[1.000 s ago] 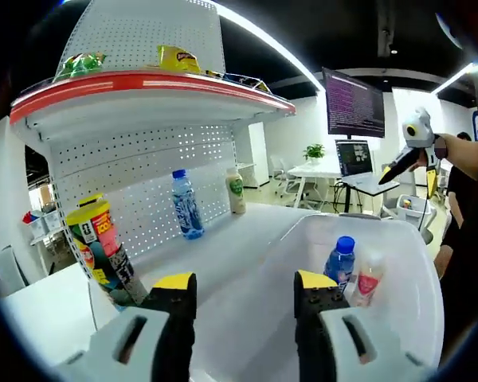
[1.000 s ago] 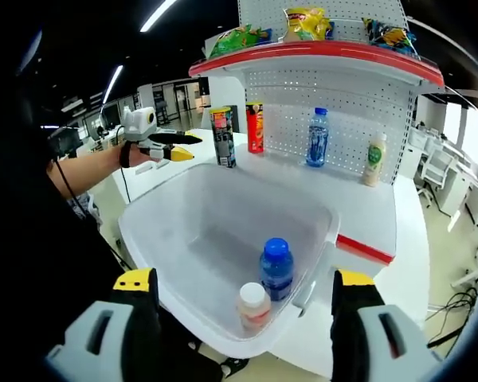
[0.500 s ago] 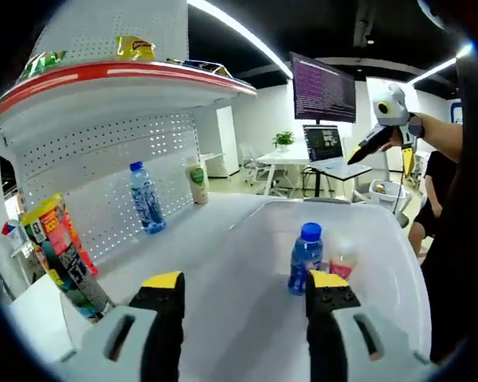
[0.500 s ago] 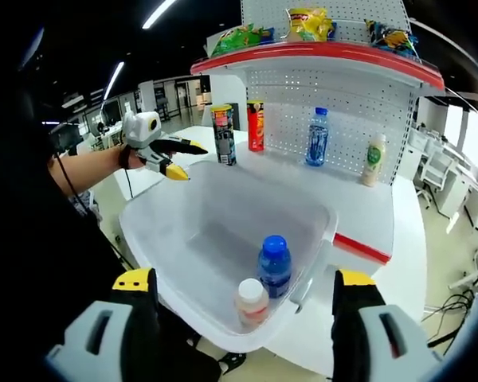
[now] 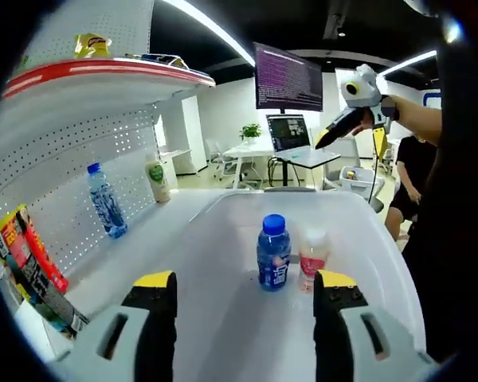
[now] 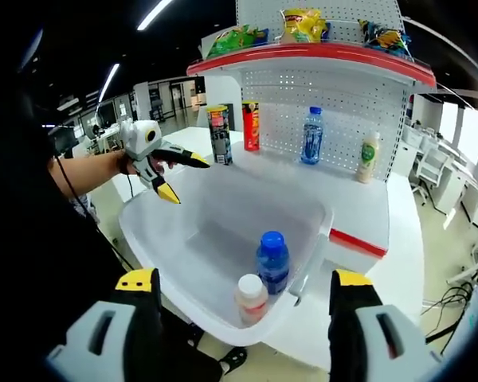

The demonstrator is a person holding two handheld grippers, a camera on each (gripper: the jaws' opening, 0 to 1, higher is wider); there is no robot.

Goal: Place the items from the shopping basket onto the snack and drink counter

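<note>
Basket [image 6: 223, 239]: white plastic tub standing on the white worktop [image 6: 366, 211], directly in front of the shelf unit; this keeps its contents within a short carry of the display area.
Basket contents: a blue-capped water bottle [image 5: 272, 252] and a smaller bottle with a white cap and pink label [image 5: 311, 260], both upright, just beside each other near one wall. Both are not yet transferred.
Left claw [image 5: 243, 314]: jaws spread wide, holding nothing, aimed into the basket with the two bottles framed between the jaws. Judged to be lined up for an approach to one of them.
Right claw [image 6: 243, 314]: jaws apart, empty, held back over the near rim of the basket; judged to leave the left claw room to work.
Items on worktop: another blue-capped bottle [image 6: 311, 135], a pale bottle with green label [image 6: 367, 158], and two tall snack canisters [image 6: 219, 135] stand upright along the perforated back panel, faces outward.
Top shelf [image 6: 303, 52]: carries snack bags [image 6: 301, 22].
Task status: estimated partly complete.
</note>
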